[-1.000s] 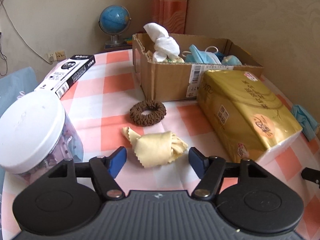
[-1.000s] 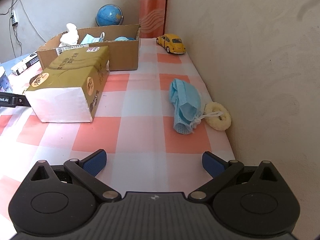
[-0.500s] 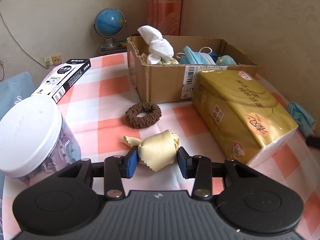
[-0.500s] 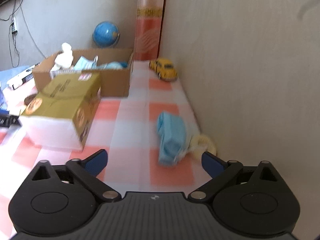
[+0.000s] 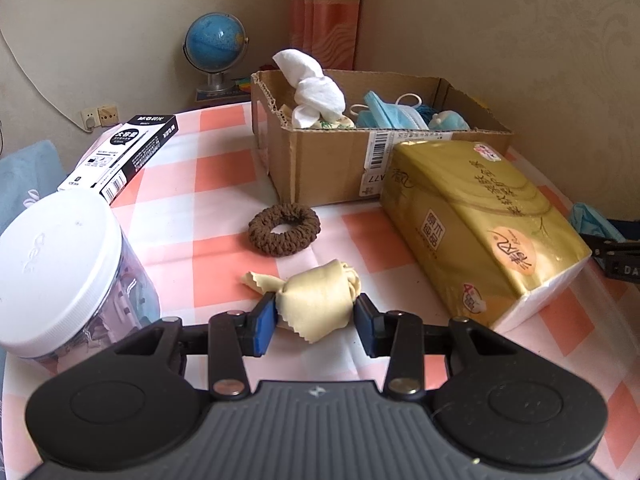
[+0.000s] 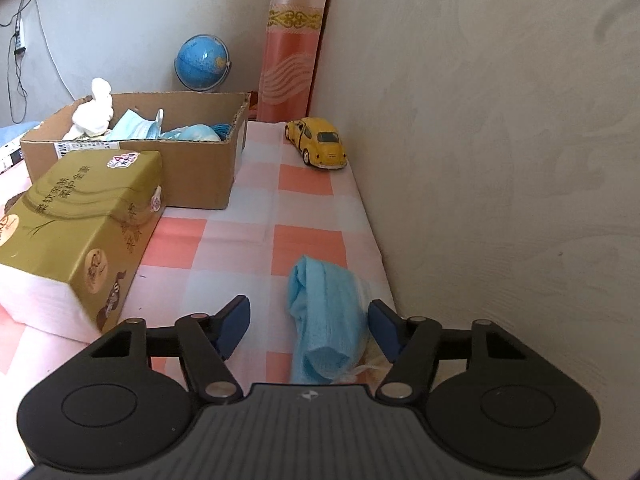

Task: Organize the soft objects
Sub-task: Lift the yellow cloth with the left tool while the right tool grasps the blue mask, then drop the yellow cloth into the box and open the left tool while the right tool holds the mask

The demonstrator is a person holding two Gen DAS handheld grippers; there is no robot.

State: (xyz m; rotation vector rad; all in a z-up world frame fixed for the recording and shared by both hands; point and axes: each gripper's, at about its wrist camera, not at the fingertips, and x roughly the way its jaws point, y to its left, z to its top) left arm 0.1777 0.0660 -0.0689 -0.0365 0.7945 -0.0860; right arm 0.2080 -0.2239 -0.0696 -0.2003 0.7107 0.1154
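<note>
My left gripper (image 5: 315, 318) is shut on a crumpled yellow cloth (image 5: 316, 304) on the checked tablecloth. A brown hair scrunchie (image 5: 284, 230) lies just beyond it. The cardboard box (image 5: 332, 160) behind holds a white cloth (image 5: 314, 92) and blue face masks (image 5: 390, 114); it also shows in the right wrist view (image 6: 192, 164). My right gripper (image 6: 308, 326) is open, its fingers on either side of a blue face mask (image 6: 328, 312) by the wall. A cream scrunchie is mostly hidden under the right finger.
A gold tissue pack (image 5: 480, 224) lies right of the cloth, also in the right wrist view (image 6: 76, 232). A white-lidded jar (image 5: 56, 264) and a black-and-white box (image 5: 124, 156) stand at the left. A yellow toy car (image 6: 318, 148) sits by the wall. A globe (image 5: 216, 46) stands behind.
My left gripper has closed on the yellow cloth. My right gripper has moved forward over the blue mask, which now lies between its open fingers.
</note>
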